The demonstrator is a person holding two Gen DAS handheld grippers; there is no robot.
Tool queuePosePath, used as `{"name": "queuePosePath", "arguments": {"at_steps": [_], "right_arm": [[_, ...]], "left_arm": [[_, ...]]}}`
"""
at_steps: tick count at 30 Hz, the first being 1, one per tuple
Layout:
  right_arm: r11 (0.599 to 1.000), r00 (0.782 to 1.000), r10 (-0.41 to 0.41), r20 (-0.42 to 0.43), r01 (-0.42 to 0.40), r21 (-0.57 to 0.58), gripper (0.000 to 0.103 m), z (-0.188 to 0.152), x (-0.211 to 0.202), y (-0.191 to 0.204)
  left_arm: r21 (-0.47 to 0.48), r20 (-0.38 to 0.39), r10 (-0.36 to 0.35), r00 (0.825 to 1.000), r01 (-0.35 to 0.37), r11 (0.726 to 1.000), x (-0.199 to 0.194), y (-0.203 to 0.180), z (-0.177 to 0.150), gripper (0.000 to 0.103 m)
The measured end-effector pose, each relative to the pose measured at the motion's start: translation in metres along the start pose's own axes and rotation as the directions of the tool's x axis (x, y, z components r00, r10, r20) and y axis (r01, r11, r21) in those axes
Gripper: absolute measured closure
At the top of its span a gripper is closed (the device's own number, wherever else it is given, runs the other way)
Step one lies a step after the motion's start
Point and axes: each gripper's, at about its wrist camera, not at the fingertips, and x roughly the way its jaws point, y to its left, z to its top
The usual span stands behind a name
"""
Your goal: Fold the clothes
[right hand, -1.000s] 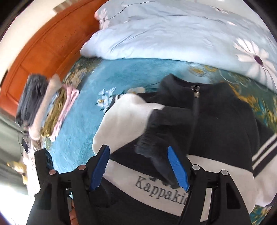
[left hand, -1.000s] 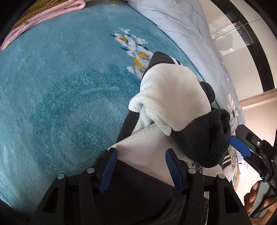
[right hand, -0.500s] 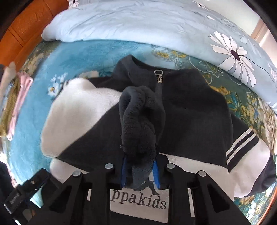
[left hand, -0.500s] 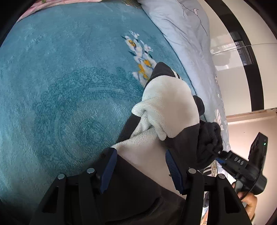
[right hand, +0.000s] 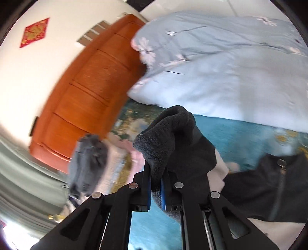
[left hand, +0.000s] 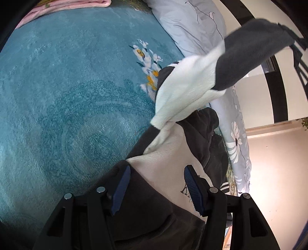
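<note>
A black and white fleece jacket [left hand: 209, 146] lies on the teal blanket [left hand: 67, 100]. My left gripper [left hand: 156, 170] stands open low over its white band near the hem, with cloth under and between the fingers. One sleeve [left hand: 184, 90], white then black, is stretched up and to the right off the jacket. My right gripper [right hand: 156, 184] is shut on that sleeve's black cuff [right hand: 165, 134] and holds it in the air. The jacket's zipped black front [right hand: 269, 190] lies below it at the right.
A pale blue flowered duvet [right hand: 231, 67] is heaped along the far side of the bed. An orange wooden headboard [right hand: 86, 96] stands behind. Folded grey clothes [right hand: 88, 163] and pink clothes [left hand: 57, 5] are stacked near it.
My right gripper closed on the sleeve's black cuff and lifted it, pulling the folded sleeve out straight and off the jacket. The left gripper stayed over the hem, jaws unchanged.
</note>
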Motion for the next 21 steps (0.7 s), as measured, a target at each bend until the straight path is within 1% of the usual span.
{"name": "queuePosePath", "arguments": {"at_steps": [2, 5, 8, 11, 13, 15, 17, 19, 21], "right_arm": [[0.998, 0.999, 0.038, -0.001, -0.038, -0.053, 0.095, 0.006, 0.013, 0.028], [0.994, 0.998, 0.053, -0.032, -0.056, -0.095, 0.095, 0.009, 0.034, 0.053], [0.993, 0.996, 0.043, -0.076, -0.051, -0.105, 0.095, 0.006, 0.06, 0.067], [0.993, 0.996, 0.057, -0.069, -0.063, -0.095, 0.095, 0.002, 0.061, 0.069], [0.992, 0.998, 0.038, -0.046, -0.043, -0.117, 0.095, -0.001, 0.048, 0.061], [0.987, 1.0, -0.013, 0.006, 0.014, -0.161, 0.095, -0.003, 0.02, 0.047], [0.982, 0.995, -0.069, 0.072, 0.081, -0.17, 0.095, -0.007, -0.016, 0.021], [0.981, 0.982, -0.13, 0.134, 0.147, -0.127, 0.095, -0.015, -0.054, -0.018], [0.976, 0.964, -0.198, 0.179, 0.21, -0.053, 0.095, -0.028, -0.09, -0.063]], "left_arm": [[-0.014, 0.0, -0.002, 1.0, 0.002, 1.0, -0.001, 0.002, 0.0, 0.041], [-0.027, -0.003, 0.004, 1.0, -0.004, 1.0, 0.001, 0.005, 0.001, 0.041], [-0.05, 0.002, -0.002, 1.0, 0.002, 0.999, 0.0, 0.01, 0.002, 0.041], [-0.076, 0.01, -0.011, 1.0, 0.011, 0.997, -0.003, 0.016, 0.004, 0.041], [-0.097, 0.01, -0.023, 1.0, 0.023, 0.995, -0.005, 0.021, 0.004, 0.041], [-0.116, 0.008, -0.045, 0.999, 0.045, 0.992, -0.005, 0.023, 0.005, 0.041], [-0.118, 0.004, -0.062, 0.998, 0.062, 0.991, -0.006, 0.024, 0.005, 0.041], [-0.101, -0.004, -0.065, 0.998, 0.065, 0.993, -0.006, 0.022, 0.004, 0.041], [-0.083, -0.013, -0.063, 0.998, 0.062, 0.995, -0.004, 0.015, 0.002, 0.041]]}}
